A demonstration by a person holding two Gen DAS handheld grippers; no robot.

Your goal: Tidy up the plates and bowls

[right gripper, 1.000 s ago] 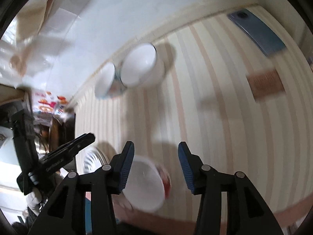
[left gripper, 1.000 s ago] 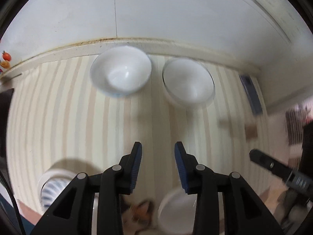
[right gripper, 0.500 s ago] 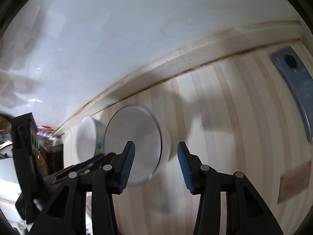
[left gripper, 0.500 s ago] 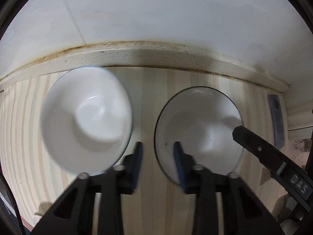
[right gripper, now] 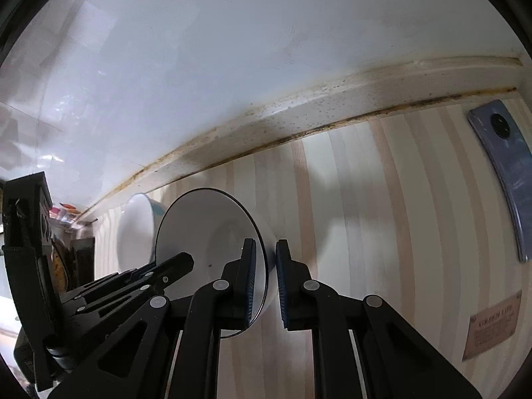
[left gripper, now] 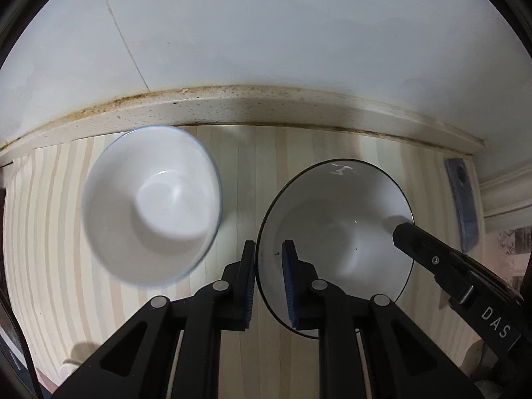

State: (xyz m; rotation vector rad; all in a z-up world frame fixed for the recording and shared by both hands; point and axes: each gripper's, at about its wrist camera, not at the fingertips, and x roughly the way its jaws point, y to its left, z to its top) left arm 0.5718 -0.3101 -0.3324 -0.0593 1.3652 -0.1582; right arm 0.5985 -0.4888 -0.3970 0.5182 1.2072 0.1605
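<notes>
Black-rimmed bowl gripped by both tools.
Its 9 o'clock rim is clenched by the left tool, steeply down-pointed; its 3 o'clock rim by the right tool.

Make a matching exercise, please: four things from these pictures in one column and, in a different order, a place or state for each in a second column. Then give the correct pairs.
Things
1. black-rimmed bowl
2. blue-rimmed bowl
3. phone
4. brown card

Places or states
A. lies flat near the wall, camera lens up
B. stands free, no gripper on it
C. rim pinched from two sides, by the left gripper and the right gripper
D. lies near the counter's front, printed side up

Pairs: 1-C, 2-B, 3-A, 4-D
</notes>
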